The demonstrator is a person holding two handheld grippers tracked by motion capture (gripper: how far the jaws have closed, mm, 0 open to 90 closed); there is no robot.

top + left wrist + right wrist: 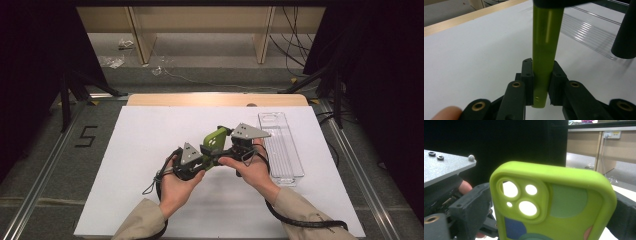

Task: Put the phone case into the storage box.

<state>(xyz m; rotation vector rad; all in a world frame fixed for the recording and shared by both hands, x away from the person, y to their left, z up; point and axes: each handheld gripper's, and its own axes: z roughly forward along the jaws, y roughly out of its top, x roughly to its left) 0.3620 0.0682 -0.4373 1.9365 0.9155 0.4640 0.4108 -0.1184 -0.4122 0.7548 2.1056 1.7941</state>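
Holding the green phone case (216,140) above the middle of the white table (140,150), I keep it lifted between my two tongs, a little toward 12 o'clock from my hands. My left gripper (202,161) is clenched on the thin edge of the case: in the left gripper view the two black jaws press on both sides of the green edge (545,62), so the case stands up like a blade. I think this narrow grip is there to keep the case steady while the other hand works on it. My right gripper (235,146) stands at 3 o'clock of the case, with its jaws wide around the broad body; the right gripper view puts a dark jaw at each side of the case (554,205), but I cannot tell if the pads really press (they seem very near). That view also gives the camera cut-outs and the coloured shapes on the back, which the high view is too small to give. The high view, in return, gives the clear plastic tray (282,150) lying at 3 o'clock of my right hand (252,170), apart from the case.
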